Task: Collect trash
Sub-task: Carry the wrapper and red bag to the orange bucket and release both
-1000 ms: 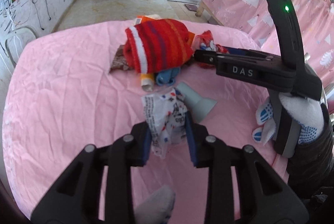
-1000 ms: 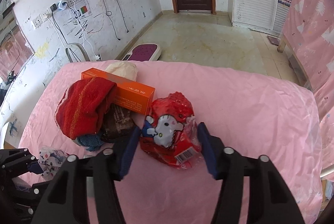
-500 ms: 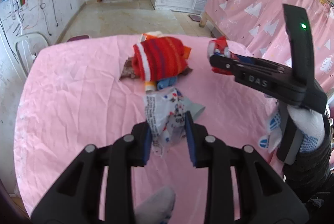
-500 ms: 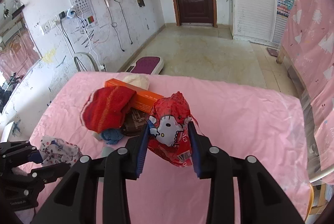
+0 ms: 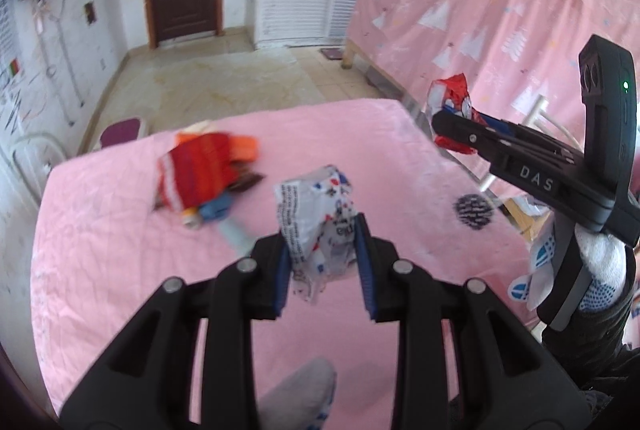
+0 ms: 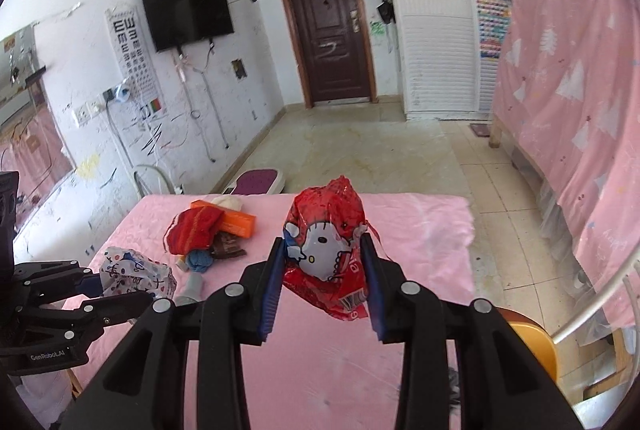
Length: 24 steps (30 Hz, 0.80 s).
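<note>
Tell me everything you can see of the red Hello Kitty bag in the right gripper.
The red Hello Kitty bag is crinkly, shiny foil or plastic, puffed and gathered to a peak on top, with a white cat face, blue corner patch and a barcode near its lower edge. The right gripper is shut on it, blue pads pressing both sides. It hangs in the air above the pink bedspread, touching nothing else.

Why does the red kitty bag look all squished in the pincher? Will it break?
The red Hello Kitty bag is probably thin, crinkly foil: it dents where the right gripper pinches it. Its bottom hangs loose below the fingers, so it seems floppy and light. It would likely crumple rather than break.
</note>
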Motion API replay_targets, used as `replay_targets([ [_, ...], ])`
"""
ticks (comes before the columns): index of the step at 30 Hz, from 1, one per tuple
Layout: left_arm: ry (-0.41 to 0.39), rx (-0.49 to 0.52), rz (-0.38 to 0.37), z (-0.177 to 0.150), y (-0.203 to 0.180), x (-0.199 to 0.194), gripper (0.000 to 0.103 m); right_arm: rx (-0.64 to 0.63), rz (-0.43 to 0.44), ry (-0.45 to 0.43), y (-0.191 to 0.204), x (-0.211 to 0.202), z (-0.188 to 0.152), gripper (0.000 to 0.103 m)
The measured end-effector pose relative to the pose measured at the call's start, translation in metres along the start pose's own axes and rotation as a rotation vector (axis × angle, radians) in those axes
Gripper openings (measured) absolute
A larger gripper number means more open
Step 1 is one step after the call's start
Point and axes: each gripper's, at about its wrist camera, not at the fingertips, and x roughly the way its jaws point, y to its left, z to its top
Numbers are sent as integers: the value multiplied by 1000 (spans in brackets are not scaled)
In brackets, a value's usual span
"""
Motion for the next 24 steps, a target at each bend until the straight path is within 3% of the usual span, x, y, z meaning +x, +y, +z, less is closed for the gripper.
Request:
replay_targets([
  [24, 111, 310, -196, 25, -195, 78, 27, 240, -166, -153, -158, -118, -63, 26],
])
